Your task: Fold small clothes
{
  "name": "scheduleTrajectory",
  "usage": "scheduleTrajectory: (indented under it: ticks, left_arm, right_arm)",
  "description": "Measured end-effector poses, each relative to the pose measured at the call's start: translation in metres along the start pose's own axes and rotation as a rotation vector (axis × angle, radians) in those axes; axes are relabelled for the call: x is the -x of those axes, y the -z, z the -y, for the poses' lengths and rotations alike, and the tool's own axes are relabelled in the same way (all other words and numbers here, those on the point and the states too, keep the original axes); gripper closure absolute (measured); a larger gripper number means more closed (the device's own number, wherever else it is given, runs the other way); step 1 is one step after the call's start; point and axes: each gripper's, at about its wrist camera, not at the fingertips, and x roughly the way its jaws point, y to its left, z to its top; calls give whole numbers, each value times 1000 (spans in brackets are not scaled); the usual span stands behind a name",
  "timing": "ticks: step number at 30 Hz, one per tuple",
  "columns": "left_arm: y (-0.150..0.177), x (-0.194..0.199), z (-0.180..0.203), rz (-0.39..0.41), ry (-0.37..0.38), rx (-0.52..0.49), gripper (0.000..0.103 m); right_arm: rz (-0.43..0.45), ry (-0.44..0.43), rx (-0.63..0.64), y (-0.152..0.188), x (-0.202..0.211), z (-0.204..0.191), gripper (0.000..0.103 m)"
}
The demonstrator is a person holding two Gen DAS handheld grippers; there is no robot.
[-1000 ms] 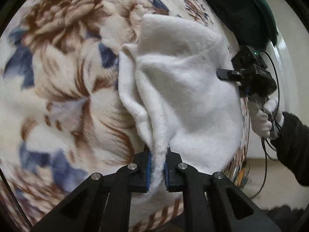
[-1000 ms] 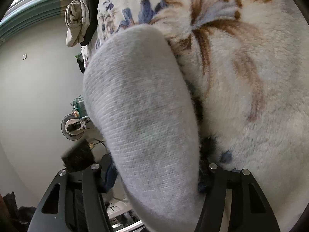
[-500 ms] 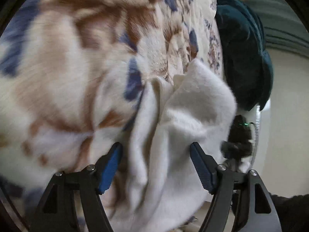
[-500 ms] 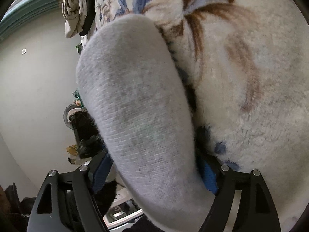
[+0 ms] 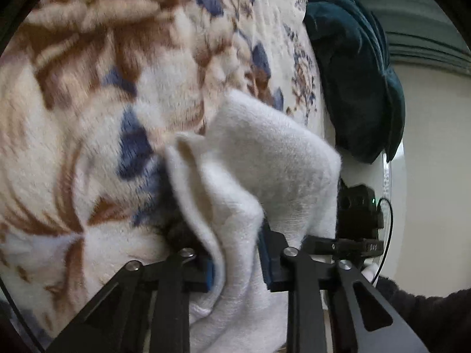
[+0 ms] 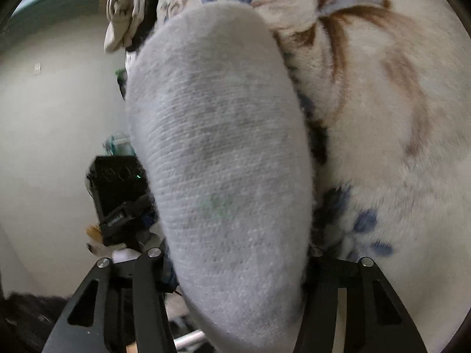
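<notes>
As I look along my left gripper (image 5: 237, 260), the white sock (image 5: 259, 158) runs straight away from me, its long axis in line with the fingers, lying on the flowered blanket (image 5: 88, 103) at the bed's edge. A bunched fold of its near end sits between the blue pads (image 5: 266, 260); my jaws have just been closing on it and now stand narrow, the right pad against the cloth and the left one hidden behind the fold, so I judge this a pinch taking hold rather than a firm one. Just beyond the sock's right side I see my right gripper (image 5: 357, 220), closer to the far end than I am. A dark green cloth (image 5: 359, 67) lies farther up the bed, well apart. From the right gripper (image 6: 235, 267), the sock (image 6: 217, 147) fills the middle of the picture, rising from between the fingers and away over the blanket (image 6: 382, 117), again lengthwise to the jaws. These jaws have just been closing too, with the sock between them, yet they stand about half spread and the pads are hidden behind the cloth, so I cannot tell whether they press it. The left gripper (image 6: 123, 206) shows low beside the sock. A beige garment (image 6: 123, 20) lies far off. The fold, I judge, turns on carrying one end along that long axis onto the other.
</notes>
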Motion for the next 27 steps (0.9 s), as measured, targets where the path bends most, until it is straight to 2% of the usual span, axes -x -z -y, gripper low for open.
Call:
scheduleTrajectory:
  ticks: [8, 14, 17, 21, 24, 27]
  left_arm:
    - [-26, 45, 28, 15, -14, -33, 84]
    - [-91, 96, 67, 62, -4, -93, 84]
    - [-142, 129, 89, 80, -3, -149, 84]
    - [-231, 183, 112, 90, -5, -231, 84]
    - [-311, 219, 127, 92, -21, -303, 84]
    - [-394, 244, 136, 90, -62, -358, 84]
  right_arm:
    - [41, -68, -29, 6, 0, -26, 50]
    - [119, -135, -35, -10, -1, -84, 50]
    - [168, -175, -22, -36, -2, -127, 50]
    - [238, -223, -2, -88, -8, -191, 50]
    - [302, -261, 14, -139, -19, -244, 50]
    - [349, -314, 9, -205, -40, -291, 50]
